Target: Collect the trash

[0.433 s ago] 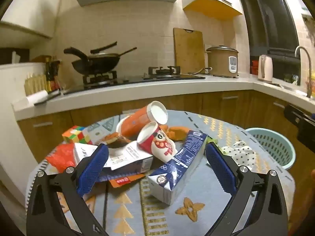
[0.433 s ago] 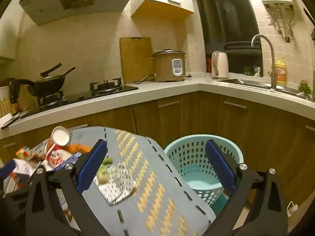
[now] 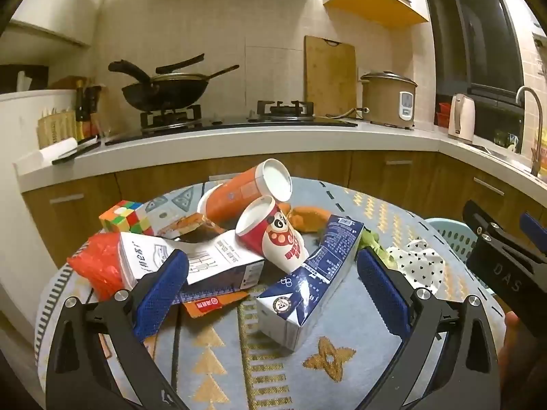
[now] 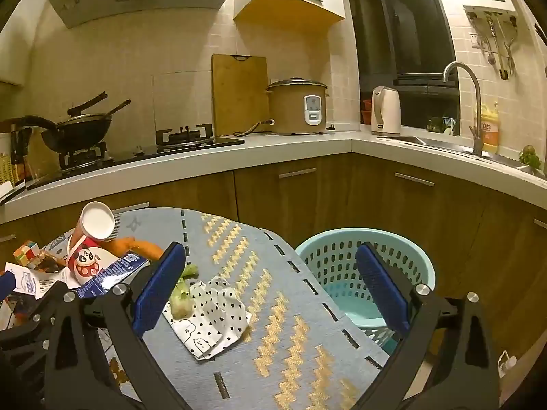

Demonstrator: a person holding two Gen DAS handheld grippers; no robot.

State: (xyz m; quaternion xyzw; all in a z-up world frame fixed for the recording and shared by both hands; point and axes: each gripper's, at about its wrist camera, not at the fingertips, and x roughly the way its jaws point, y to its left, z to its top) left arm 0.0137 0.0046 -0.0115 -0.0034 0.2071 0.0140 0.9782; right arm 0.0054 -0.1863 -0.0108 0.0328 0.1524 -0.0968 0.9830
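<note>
Blue milk carton (image 3: 309,282) partly under panda cup (image 3: 273,235), possibly carrot (image 3: 307,217) behind, both grippers' jaws wide, empty.

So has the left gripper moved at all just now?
Yes, slightly: in its own view the countertop sits higher than before, so the left gripper has tipped downward.

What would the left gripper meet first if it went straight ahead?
Probably the blue carton, which lies on the table between the open left gripper fingers' line; the panda cup sits just behind it. Depth is uncertain.
</note>
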